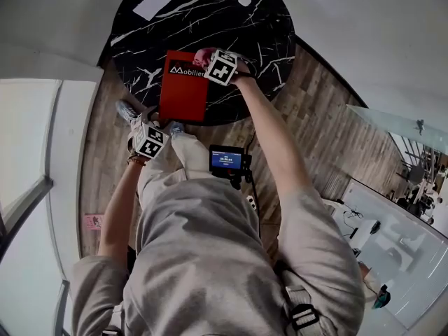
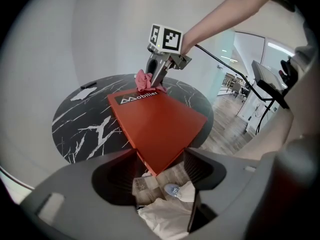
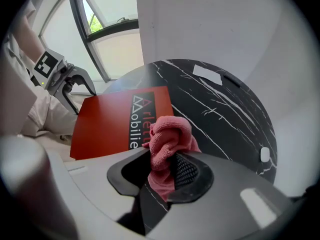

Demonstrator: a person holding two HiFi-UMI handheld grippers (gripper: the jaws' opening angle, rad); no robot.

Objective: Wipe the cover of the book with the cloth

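The red book (image 2: 155, 126) lies on the round black marble desk (image 2: 85, 129), its near corner jutting past the desk's edge. The left tongs (image 2: 160, 154) stand wide open around that corner, their pads clear of the cover. The right tongs (image 3: 165, 161) are clamped on a bunched pink cloth (image 3: 167, 134), pointing steeply down at the far end of the book, where the cloth seems to touch the cover by the white lettering. A white paper slip (image 1: 152, 5) lies across the desk.
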